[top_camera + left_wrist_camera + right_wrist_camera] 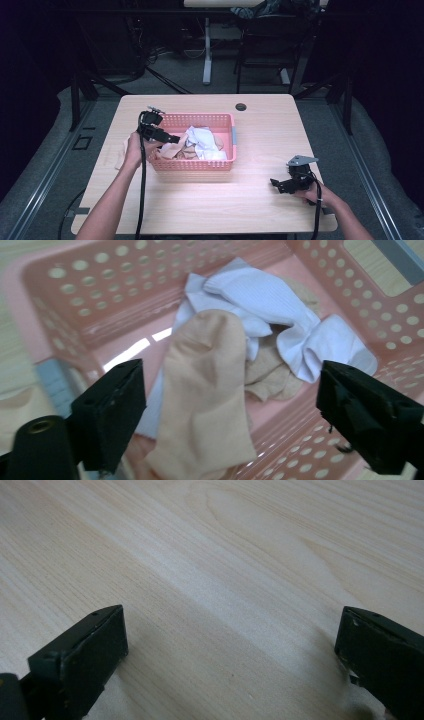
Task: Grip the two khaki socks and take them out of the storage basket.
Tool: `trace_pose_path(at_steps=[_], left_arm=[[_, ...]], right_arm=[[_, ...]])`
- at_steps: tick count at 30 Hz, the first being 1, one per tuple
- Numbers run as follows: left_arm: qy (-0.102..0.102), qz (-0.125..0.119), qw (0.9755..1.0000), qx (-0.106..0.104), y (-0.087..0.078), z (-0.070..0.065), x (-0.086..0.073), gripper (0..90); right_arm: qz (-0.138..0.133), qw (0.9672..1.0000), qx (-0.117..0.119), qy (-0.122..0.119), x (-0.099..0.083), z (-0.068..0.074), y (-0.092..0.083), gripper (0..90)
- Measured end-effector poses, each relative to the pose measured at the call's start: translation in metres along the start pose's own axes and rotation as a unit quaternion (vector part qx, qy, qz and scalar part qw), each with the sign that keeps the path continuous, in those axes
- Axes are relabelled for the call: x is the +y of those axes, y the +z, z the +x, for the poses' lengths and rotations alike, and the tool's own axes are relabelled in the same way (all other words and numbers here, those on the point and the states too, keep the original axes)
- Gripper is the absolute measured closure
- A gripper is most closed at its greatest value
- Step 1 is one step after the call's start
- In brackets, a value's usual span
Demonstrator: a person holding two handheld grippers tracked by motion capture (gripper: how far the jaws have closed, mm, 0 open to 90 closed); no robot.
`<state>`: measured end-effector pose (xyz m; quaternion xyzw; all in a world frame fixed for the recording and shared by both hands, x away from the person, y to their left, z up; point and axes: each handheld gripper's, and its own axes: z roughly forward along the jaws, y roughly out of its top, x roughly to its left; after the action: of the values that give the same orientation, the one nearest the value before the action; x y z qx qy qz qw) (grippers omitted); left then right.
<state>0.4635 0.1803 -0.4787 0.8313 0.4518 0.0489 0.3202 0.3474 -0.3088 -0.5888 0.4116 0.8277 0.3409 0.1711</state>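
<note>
A pink perforated basket (220, 120) stands on the wooden table (260, 200), left of centre. Inside lie white socks (201, 140) (260, 300) and beige socks (172, 150). In the left gripper view a beige sock (205, 400) lies draped over the others, below and between the jaws. My left gripper (172, 139) (227, 405) hovers open over the basket's left end with nothing in it. My right gripper (277, 184) (230, 650) is open low over bare table at the front right.
A beige cloth (120, 154) lies on the table just left of the basket, partly behind the left hand. A cable hole (241, 106) sits near the table's far edge. Table legs and chairs (265, 45) stand beyond the table.
</note>
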Motion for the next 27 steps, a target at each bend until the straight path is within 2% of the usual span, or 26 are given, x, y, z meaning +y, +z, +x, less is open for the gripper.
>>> trace_pose_path(at_steps=[3, 4, 5, 8, 10, 13, 15, 19, 20, 23, 24, 26, 27], left_arm=[[0.008, 0.034, 0.9992, 0.020, 0.015, -0.003, 0.005, 19.7], [0.005, 0.040, 0.9989, 0.023, 0.019, -0.003, 0.006, 22.6], [0.008, 0.059, 0.9978, 0.030, 0.027, -0.004, 0.007, 24.8], [0.002, 0.067, 0.9972, 0.032, 0.035, -0.004, 0.008, 27.2], [0.001, 0.082, 0.9958, 0.041, 0.042, -0.005, 0.009, 33.1], [0.010, 0.105, 0.9919, 0.071, 0.049, -0.005, 0.012, 42.8], [0.001, 0.114, 0.9906, 0.076, 0.053, -0.002, 0.011, 52.4], [-0.018, 0.130, 0.9902, 0.049, 0.061, 0.002, 0.007, 60.5], [-0.016, 0.133, 0.9900, 0.044, 0.061, 0.001, 0.008, 62.8], [-0.004, 0.131, 0.9905, 0.040, 0.062, -0.002, 0.009, 78.1], [0.001, 0.135, 0.9900, 0.041, 0.062, -0.003, 0.010, 78.1], [0.007, 0.139, 0.9894, 0.040, 0.064, -0.003, 0.010, 86.2], [0.007, 0.137, 0.9897, 0.041, 0.064, -0.003, 0.010, 86.6]], right_arm=[[-0.002, 1.0000, 0.003, 0.000, 0.000, 0.000, 0.001, 0.0], [-0.002, 1.0000, 0.003, 0.000, 0.000, 0.000, 0.001, 0.0], [-0.002, 1.0000, 0.003, 0.000, 0.000, 0.000, 0.001, 0.0], [-0.002, 1.0000, 0.003, 0.000, 0.000, 0.000, 0.001, 0.0], [-0.002, 1.0000, 0.003, -0.001, 0.001, 0.000, 0.001, 0.0], [-0.001, 1.0000, 0.002, -0.001, 0.001, 0.000, 0.001, 0.0], [-0.001, 1.0000, 0.002, -0.001, 0.001, 0.000, 0.001, 0.0], [-0.001, 1.0000, 0.002, -0.001, 0.000, 0.000, 0.001, 0.0], [0.000, 1.0000, 0.001, 0.000, 0.000, 0.000, 0.001, 0.0], [-0.001, 1.0000, 0.002, -0.001, 0.000, 0.000, 0.001, 0.0], [-0.001, 1.0000, 0.002, -0.001, 0.000, 0.000, 0.001, 0.0], [-0.001, 1.0000, 0.001, -0.001, 0.000, 0.000, 0.001, 0.0], [-0.001, 1.0000, 0.001, -0.001, 0.000, 0.000, 0.001, 0.0]])
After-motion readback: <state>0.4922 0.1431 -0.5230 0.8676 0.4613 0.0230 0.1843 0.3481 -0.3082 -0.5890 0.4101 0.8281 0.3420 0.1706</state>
